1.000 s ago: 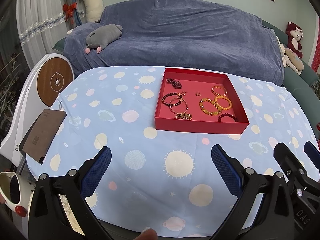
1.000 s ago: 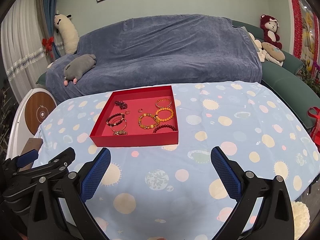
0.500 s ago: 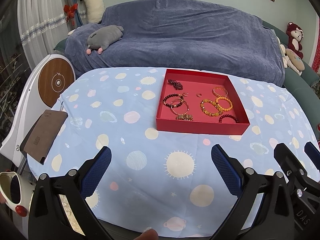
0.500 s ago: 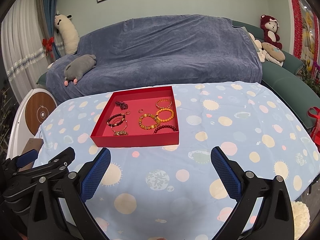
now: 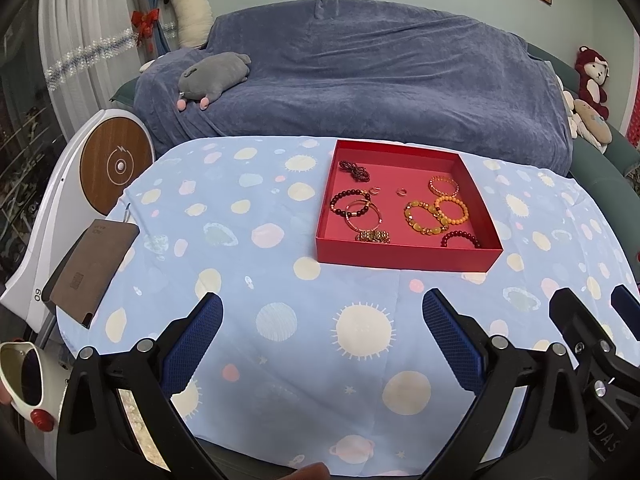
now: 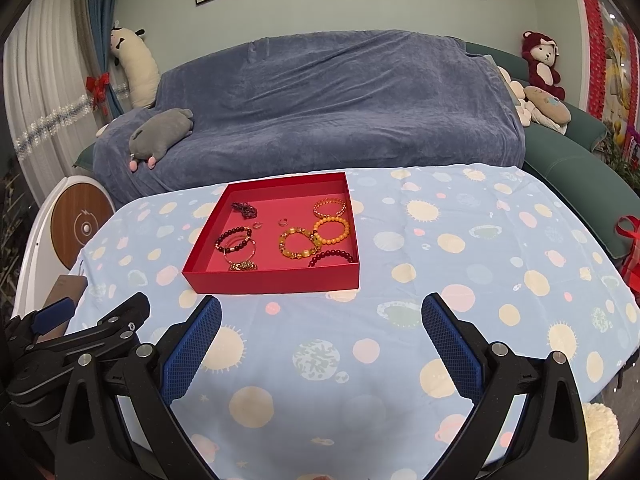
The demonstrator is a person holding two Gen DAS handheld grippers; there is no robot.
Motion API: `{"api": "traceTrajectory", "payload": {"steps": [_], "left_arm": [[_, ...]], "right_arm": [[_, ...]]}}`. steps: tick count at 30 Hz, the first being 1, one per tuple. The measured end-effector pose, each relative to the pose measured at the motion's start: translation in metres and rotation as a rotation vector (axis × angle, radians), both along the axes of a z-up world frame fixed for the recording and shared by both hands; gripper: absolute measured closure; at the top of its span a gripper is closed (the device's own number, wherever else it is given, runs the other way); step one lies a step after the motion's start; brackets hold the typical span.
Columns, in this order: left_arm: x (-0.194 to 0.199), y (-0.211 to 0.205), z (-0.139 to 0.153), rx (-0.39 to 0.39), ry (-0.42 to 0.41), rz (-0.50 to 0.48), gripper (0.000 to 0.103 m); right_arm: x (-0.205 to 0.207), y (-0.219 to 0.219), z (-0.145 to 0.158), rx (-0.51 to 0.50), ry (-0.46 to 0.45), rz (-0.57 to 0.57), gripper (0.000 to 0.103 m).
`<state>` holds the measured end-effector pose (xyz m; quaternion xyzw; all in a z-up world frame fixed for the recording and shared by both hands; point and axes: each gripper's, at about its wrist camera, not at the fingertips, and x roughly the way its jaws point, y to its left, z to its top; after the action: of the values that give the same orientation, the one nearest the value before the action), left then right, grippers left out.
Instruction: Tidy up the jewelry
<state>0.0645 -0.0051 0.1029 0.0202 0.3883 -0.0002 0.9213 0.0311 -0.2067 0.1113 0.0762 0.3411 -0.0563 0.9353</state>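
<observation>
**Both tongs wide open, short of the red tray**

A blue sofa (image 6: pixel 320 112) fills the room behind our table (image 6: pixel 460 360), which wears a pale blue cloth dotted with suns and planets. We hold the left tongs (image 5: pixel 322 320) and the right tongs (image 6: pixel 321 320) low over the near edge of the cloth, side by side, each spread wide with nothing between its blue pads (image 5: pixel 192 344). Neither touches the cloth that we can see.

The red tray (image 5: pixel 404 258) sits ahead of both: a little to the right of the left tongs, a little to the left of the right tongs, well apart from the fingertips. Inside it lie the jewelry pieces. An orange bracelet (image 5: pixel 452 210) touches a yellow bracelet (image 5: pixel 426 217); a dark red bracelet (image 5: pixel 460 239) lies nearest us at the right corner. A dark bracelet (image 5: pixel 349 204) overlaps a thin bangle (image 5: pixel 363 219) on the left side, with two small rings (image 5: pixel 401 191) between the groups.

A brown case (image 5: pixel 90 270) lies far left of the left tongs, at the table's edge.
</observation>
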Motion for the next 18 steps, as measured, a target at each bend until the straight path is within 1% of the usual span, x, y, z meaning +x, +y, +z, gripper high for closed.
{"api": "traceTrajectory", "payload": {"steps": [18], "left_arm": [[-0.0023,-0.0018,-0.0030,-0.004,-0.001,0.002,0.007]], "right_arm": [[-0.0002,0.0014,0.0004,-0.001,-0.001,0.001,0.006]]}}
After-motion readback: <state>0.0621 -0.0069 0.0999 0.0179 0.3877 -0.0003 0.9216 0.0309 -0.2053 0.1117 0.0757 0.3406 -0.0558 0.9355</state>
